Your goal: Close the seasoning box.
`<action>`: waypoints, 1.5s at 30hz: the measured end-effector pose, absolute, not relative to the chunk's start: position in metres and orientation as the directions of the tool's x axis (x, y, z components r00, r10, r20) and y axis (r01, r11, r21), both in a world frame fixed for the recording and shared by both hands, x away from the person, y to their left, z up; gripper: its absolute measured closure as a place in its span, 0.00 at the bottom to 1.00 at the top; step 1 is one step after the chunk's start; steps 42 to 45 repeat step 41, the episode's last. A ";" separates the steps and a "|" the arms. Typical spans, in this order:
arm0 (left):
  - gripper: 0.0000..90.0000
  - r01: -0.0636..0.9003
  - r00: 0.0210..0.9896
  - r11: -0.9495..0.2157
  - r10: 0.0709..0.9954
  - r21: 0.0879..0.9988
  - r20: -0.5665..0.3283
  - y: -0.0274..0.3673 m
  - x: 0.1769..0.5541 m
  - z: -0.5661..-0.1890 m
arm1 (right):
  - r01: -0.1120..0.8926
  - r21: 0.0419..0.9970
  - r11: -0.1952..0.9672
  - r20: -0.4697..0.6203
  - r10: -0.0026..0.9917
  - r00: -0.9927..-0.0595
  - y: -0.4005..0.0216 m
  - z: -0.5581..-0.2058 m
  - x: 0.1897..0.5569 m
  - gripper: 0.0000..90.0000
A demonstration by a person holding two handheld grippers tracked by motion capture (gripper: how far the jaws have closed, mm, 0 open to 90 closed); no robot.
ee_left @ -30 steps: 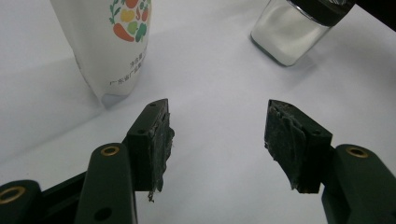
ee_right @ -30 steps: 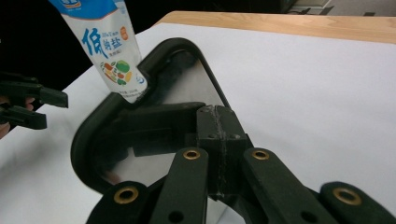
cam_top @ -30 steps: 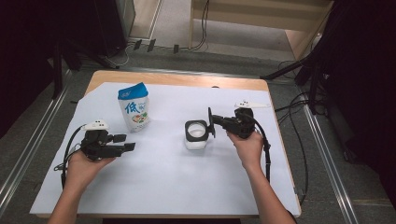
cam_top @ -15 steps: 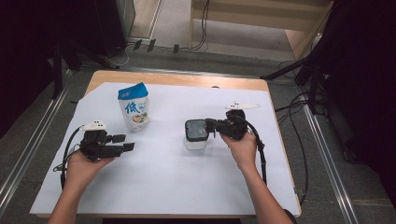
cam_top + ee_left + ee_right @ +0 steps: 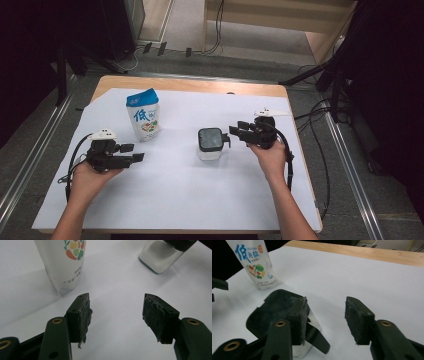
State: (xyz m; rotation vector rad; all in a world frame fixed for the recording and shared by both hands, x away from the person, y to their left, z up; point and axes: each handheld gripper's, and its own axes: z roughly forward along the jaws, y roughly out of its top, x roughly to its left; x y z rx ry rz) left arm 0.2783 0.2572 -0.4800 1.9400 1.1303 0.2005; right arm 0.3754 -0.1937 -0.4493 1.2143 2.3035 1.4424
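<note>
Hovering at the jar point(image 5: 210, 143) — right gripper point(image 5: 235, 133) just right of it, mid-frame in the high view.
Right jaws have just been opening; they now stand apart with nothing between the pads, and in the right gripper view the jar's dark lid point(image 5: 274, 311) sits just behind the left pad, its tab below. Left gripper point(image 5: 131, 152) sits at lower left — jaws wide, holding nothing, bare white sheet point(image 5: 117, 305) between them. Salt pouch point(image 5: 144, 115) stands upright at upper left, well apart from the jar.
</note>
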 end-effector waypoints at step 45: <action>0.44 0.653 0.532 -0.160 0.793 0.740 -0.297 0.273 0.301 -0.495 | 0.559 0.817 0.142 0.214 0.825 -0.523 -0.266 -0.481 0.357 0.51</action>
